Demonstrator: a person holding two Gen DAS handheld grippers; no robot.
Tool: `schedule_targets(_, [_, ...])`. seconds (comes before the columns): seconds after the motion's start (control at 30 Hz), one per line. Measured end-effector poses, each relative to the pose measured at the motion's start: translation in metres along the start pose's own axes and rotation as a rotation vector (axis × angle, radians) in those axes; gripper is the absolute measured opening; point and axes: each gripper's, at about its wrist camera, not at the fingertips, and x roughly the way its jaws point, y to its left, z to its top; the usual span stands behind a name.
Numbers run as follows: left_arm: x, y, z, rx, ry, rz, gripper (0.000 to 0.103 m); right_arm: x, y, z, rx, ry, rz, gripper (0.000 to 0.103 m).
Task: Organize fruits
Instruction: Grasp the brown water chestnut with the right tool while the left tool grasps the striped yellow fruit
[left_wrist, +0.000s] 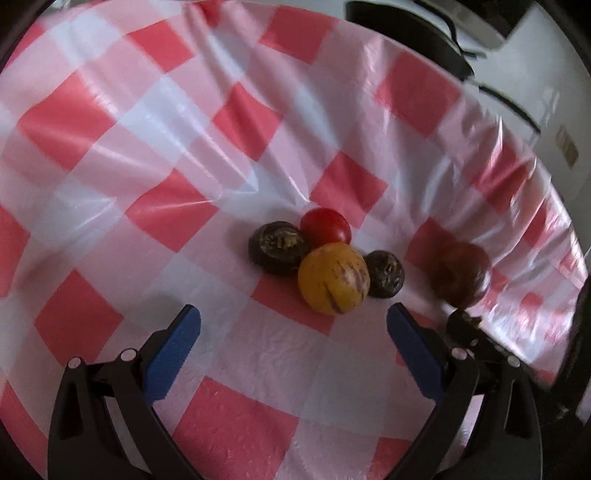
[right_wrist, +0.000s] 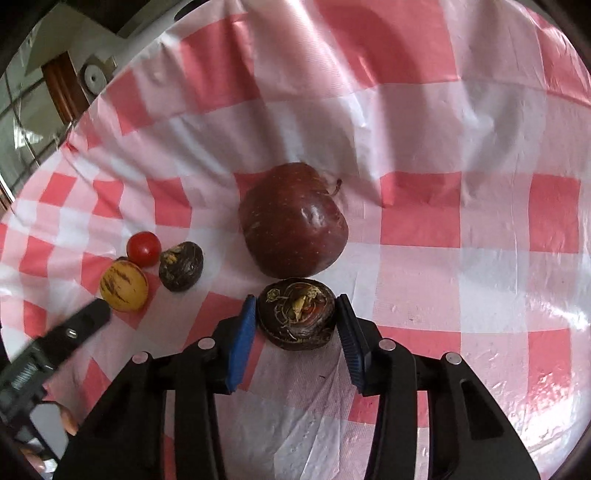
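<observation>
In the right wrist view my right gripper (right_wrist: 295, 314) is shut on a dark brown water chestnut (right_wrist: 296, 314), right beside a dark red apple (right_wrist: 293, 221) on the checked cloth. To the left lie a cherry tomato (right_wrist: 144, 248), a yellow striped fruit (right_wrist: 124, 286) and another dark chestnut (right_wrist: 181, 266). In the left wrist view my left gripper (left_wrist: 293, 317) is open and empty just short of the yellow fruit (left_wrist: 333, 278), which touches the tomato (left_wrist: 325, 227) and a dark chestnut (left_wrist: 279, 248); a second chestnut (left_wrist: 384, 274) sits to its right, the apple (left_wrist: 461, 278) farther right.
The red and white checked plastic cloth (left_wrist: 147, 147) covers the table; its far edge (left_wrist: 517, 147) drops off at the right. A dark appliance with cables (left_wrist: 406, 33) stands beyond the edge. The left gripper's finger (right_wrist: 74, 328) shows at the right wrist view's lower left.
</observation>
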Motion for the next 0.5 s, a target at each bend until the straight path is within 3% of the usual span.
schedule_targets(0.07, [0.005, -0.008, 0.002, 0.037, -0.002, 0.037, 0.100, 0.000, -0.002, 0.000, 0.004, 0.000, 0.005, 0.043])
schedule_targets(0.2, [0.023, -0.023, 0.009, 0.092, 0.030, 0.121, 0.083, -0.002, -0.002, 0.000, 0.019, -0.002, 0.026, 0.044])
schedule_targets(0.23, [0.027, -0.024, 0.011, 0.093, 0.038, 0.142, 0.083, -0.002, -0.002, 0.000, 0.020, -0.002, 0.028, 0.044])
schedule_targets(0.43, [0.035, -0.024, 0.015, 0.095, 0.039, 0.151, 0.082, -0.007, -0.008, 0.000, 0.017, -0.001, 0.023, 0.044])
schedule_targets(0.5, [0.035, -0.021, 0.016, 0.093, 0.033, 0.128, 0.075, -0.008, -0.008, 0.000, 0.017, -0.001, 0.023, 0.044])
